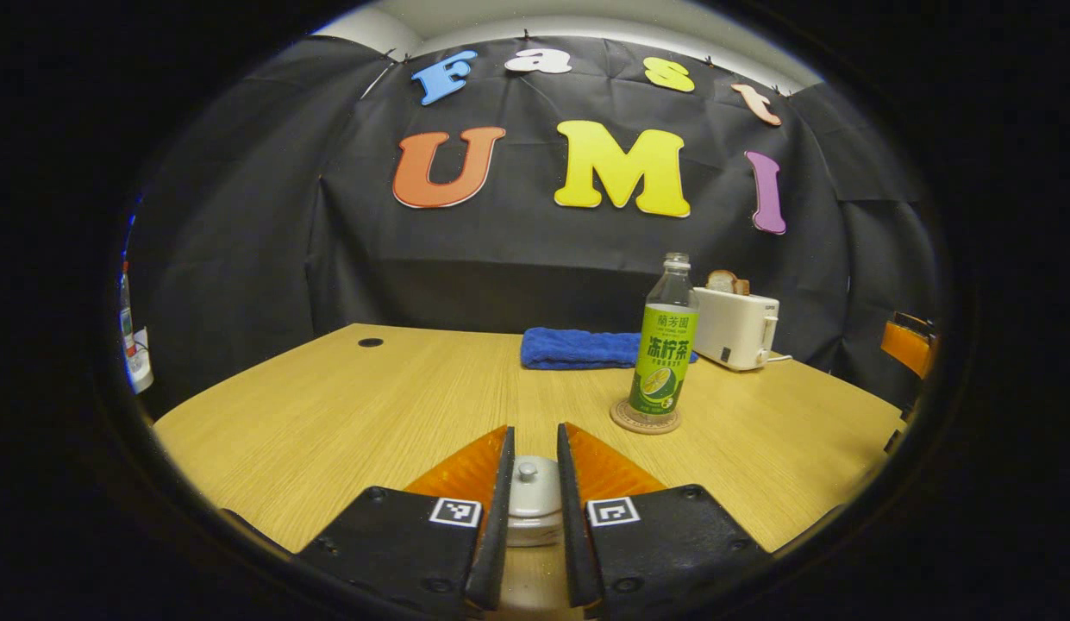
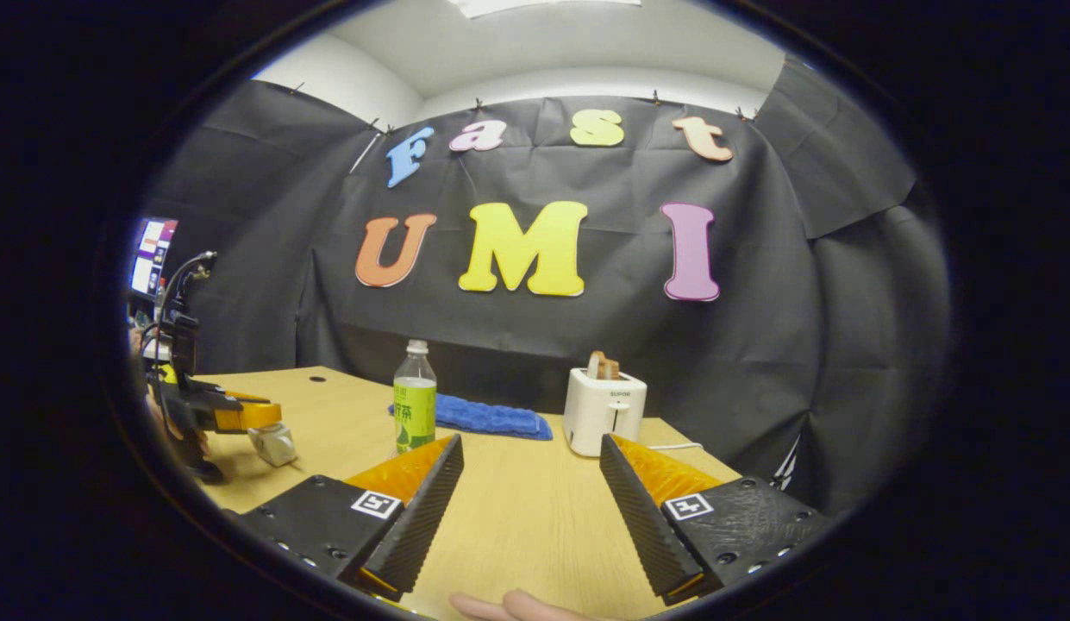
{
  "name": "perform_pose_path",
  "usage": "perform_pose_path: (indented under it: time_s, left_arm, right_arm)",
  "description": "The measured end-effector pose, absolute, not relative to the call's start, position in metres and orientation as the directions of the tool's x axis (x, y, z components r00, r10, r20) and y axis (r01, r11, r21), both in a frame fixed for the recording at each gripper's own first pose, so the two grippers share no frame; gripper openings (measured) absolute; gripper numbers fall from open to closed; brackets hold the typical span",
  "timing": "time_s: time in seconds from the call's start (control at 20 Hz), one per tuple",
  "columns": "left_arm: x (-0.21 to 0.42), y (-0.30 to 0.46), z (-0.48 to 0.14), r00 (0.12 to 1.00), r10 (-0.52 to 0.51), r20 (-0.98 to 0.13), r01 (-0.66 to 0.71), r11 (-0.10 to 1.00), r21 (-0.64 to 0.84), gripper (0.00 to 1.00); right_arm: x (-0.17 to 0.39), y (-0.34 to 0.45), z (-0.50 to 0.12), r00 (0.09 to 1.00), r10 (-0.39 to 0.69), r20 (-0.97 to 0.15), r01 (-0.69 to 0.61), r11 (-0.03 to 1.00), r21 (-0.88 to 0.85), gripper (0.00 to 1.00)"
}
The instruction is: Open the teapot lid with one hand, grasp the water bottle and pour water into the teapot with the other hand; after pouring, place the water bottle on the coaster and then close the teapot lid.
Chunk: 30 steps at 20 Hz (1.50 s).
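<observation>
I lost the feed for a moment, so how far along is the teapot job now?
The pouring looks done: the water bottle stands upright on the coaster, and the right gripper is open and holds nothing. In hand: the left gripper is closed on the teapot lid. I cannot tell whether the lid is seated on the teapot yet. Left: seat it if needed, then release.

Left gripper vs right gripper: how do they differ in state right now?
The left gripper has its fingers drawn close around the teapot lid; the right gripper stands wide open with nothing between its fingers. The left gripper is down at the teapot; the right gripper is over bare table, apart from the water bottle. Both point toward the booth's back wall.
</observation>
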<state>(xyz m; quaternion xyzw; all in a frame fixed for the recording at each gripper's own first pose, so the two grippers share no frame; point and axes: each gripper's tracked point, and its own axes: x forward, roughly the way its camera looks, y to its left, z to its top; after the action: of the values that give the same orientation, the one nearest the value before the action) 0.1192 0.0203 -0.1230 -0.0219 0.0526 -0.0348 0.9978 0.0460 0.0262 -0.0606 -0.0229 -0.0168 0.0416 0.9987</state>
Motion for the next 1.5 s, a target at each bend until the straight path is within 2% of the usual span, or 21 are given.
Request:
perform_pose_path:
  time_s: [0.05,0.1,0.2,0.25,0.3,0.35,0.75,0.85,0.9,1.1,1.2,1.35,1.5]
  left_arm:
    - [0.119,0.022,-0.12,0.993,-0.053,-0.103,0.05,0.998,-0.032,0.37]
    - [0.115,0.017,-0.114,0.994,-0.059,-0.092,0.056,0.998,-0.027,0.4]
    - [0.109,0.01,-0.099,0.995,-0.079,-0.062,0.078,0.997,-0.025,0.54]
    - [0.105,0.009,-0.089,0.996,-0.073,-0.046,0.072,0.997,-0.022,0.82]
    - [0.101,0.009,-0.081,0.998,-0.06,-0.028,0.06,0.998,-0.018,0.95]
    - [0.094,0.01,-0.07,0.999,-0.047,-0.008,0.047,0.999,-0.013,1.0]
    - [0.03,-0.011,-0.012,0.998,-0.069,0.006,0.069,0.997,-0.043,1.0]
    - [0.014,-0.017,0.002,0.997,-0.078,0.026,0.079,0.996,-0.033,1.0]
    - [0.005,-0.02,0.008,0.996,-0.084,0.037,0.085,0.996,-0.04,1.0]
    - [-0.016,-0.026,0.03,0.992,-0.096,0.088,0.098,0.995,-0.02,1.0]
    - [-0.019,-0.024,0.026,0.993,-0.088,0.078,0.088,0.996,-0.003,1.0]
    - [-0.023,-0.025,0.014,0.993,-0.106,0.047,0.106,0.994,0.0,1.0]
    - [-0.024,-0.01,0.011,0.996,-0.076,0.036,0.076,0.997,-0.007,1.0]
  right_arm:
    - [0.046,0.027,-0.062,0.996,0.084,0.028,-0.082,0.996,-0.045,0.95]
    - [0.046,0.027,-0.063,0.996,0.083,0.024,-0.082,0.996,-0.041,0.95]
    - [0.047,0.027,-0.062,0.996,0.083,0.027,-0.081,0.996,-0.045,0.95]
    - [0.047,0.027,-0.06,0.996,0.081,0.033,-0.079,0.996,-0.049,0.92]
    - [0.047,0.024,-0.06,0.997,0.075,0.035,-0.073,0.996,-0.055,0.92]
    - [0.048,0.022,-0.059,0.997,0.065,0.034,-0.063,0.996,-0.057,0.95]
    - [0.025,-0.004,-0.029,1.0,-0.024,0.001,0.024,0.999,-0.039,0.95]
    - [0.013,-0.008,-0.018,0.999,-0.036,-0.004,0.036,0.999,-0.019,0.97]
    - [0.008,-0.009,-0.017,0.999,-0.035,-0.013,0.035,0.999,-0.004,0.95]
    - [-0.004,-0.017,-0.011,0.998,-0.053,-0.046,0.053,0.999,-0.001,0.95]
    - [-0.009,-0.016,-0.01,0.997,-0.046,-0.053,0.046,0.999,0.001,0.97]
    - [-0.013,-0.006,-0.007,0.998,0.001,-0.059,0.001,0.999,0.034,0.92]
    - [-0.013,0.002,-0.011,0.997,0.027,-0.067,-0.025,0.999,0.033,0.95]
